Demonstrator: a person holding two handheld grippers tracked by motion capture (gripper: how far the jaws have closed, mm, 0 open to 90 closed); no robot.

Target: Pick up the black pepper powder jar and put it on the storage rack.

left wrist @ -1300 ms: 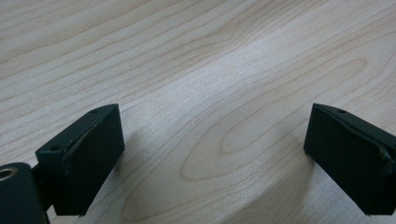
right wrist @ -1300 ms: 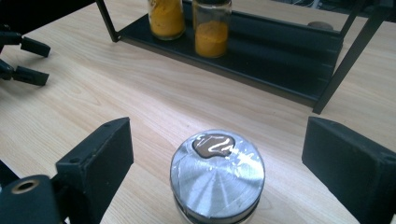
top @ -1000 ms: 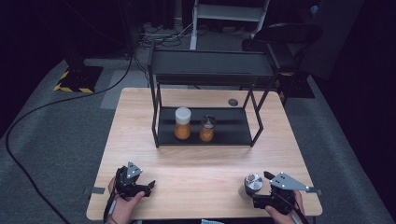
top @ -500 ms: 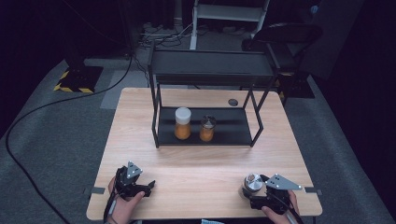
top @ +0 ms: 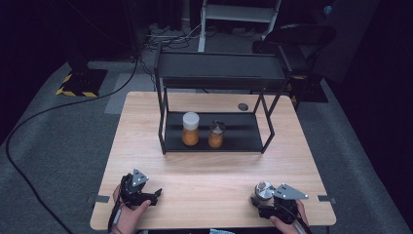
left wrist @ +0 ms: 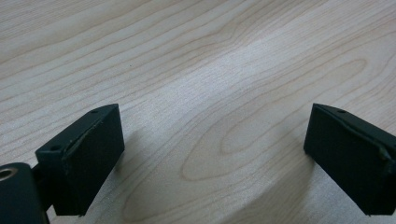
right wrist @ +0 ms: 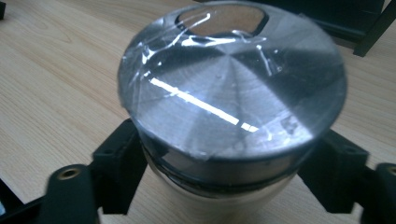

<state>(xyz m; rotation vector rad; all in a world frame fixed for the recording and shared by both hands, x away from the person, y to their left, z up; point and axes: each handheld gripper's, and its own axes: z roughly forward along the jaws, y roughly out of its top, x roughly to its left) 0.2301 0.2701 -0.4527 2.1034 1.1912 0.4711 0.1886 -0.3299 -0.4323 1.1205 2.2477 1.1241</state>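
Note:
A small jar with a shiny metal lid [top: 264, 189] [right wrist: 231, 84] stands near the front right of the wooden table [top: 209, 170]. My right gripper [top: 263, 199] [right wrist: 224, 186] has just been closing around it. Its black pads [right wrist: 119, 163] now press on the jar's pale body just below the lid. My left gripper [top: 153, 195] [left wrist: 215, 158] rests at the front left. Its jaws stand wide apart over bare wood, with nothing between them.
A black two-level wire rack [top: 219, 73] stands at the table's back middle. On its lower shelf are a white-lidded jar of orange contents [top: 190, 129] and a smaller dark-lidded jar [top: 216, 134]. A small dark disc [top: 242, 107] lies behind the rack.
My right gripper has sunk a little beside the metal-lidded jar, and its jaws have closed onto it. The left gripper has stayed where it was.

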